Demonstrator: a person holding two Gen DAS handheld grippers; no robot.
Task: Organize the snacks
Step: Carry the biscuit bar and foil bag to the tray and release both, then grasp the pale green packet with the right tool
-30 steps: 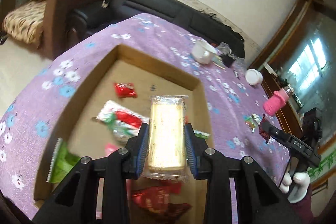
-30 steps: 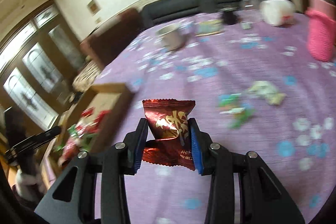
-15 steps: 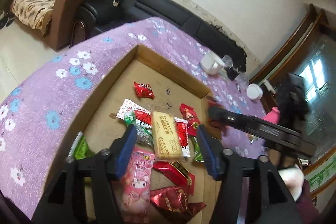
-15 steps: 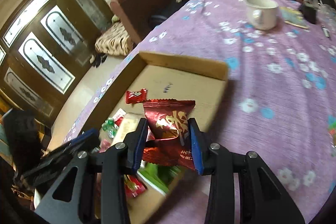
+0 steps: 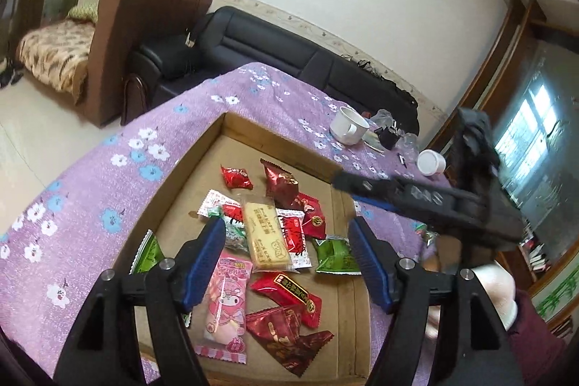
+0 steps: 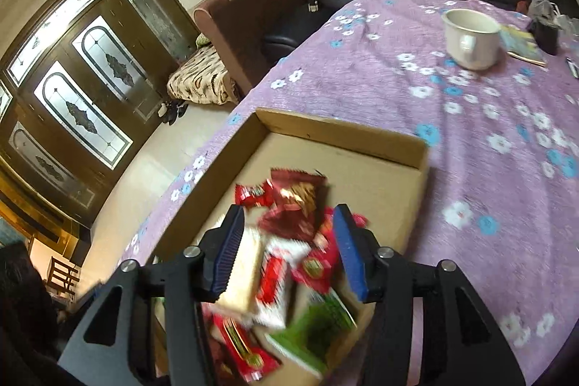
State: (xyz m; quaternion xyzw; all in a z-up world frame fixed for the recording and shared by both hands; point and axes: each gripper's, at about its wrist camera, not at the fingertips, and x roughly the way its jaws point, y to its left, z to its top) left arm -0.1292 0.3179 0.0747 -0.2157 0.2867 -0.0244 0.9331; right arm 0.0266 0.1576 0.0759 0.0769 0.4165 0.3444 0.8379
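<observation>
A shallow cardboard box point(image 5: 202, 154) point(image 6: 340, 132) sits on the purple flowered tablecloth and holds several snack packets. A pale yellow cake bar point(image 5: 266, 236) lies on top of the pile. A dark red packet point(image 5: 280, 183) point(image 6: 296, 201) lies toward the box's far end. My left gripper point(image 5: 286, 259) is open and empty above the near part of the box. My right gripper point(image 6: 289, 248) is open and empty above the box; its black body point(image 5: 416, 201) crosses the box's right wall in the left wrist view.
A white mug point(image 5: 349, 125) point(image 6: 470, 38), a white cup point(image 5: 430, 162) and small items stand at the table's far end. A black sofa point(image 5: 289, 53) and a brown armchair point(image 5: 126, 35) stand beyond the table. Loose snacks point(image 5: 423, 234) lie right of the box.
The left gripper let the cake bar go into the box and opened wider. The right gripper moved over the box and let go of the dark red packet, which now lies inside.
</observation>
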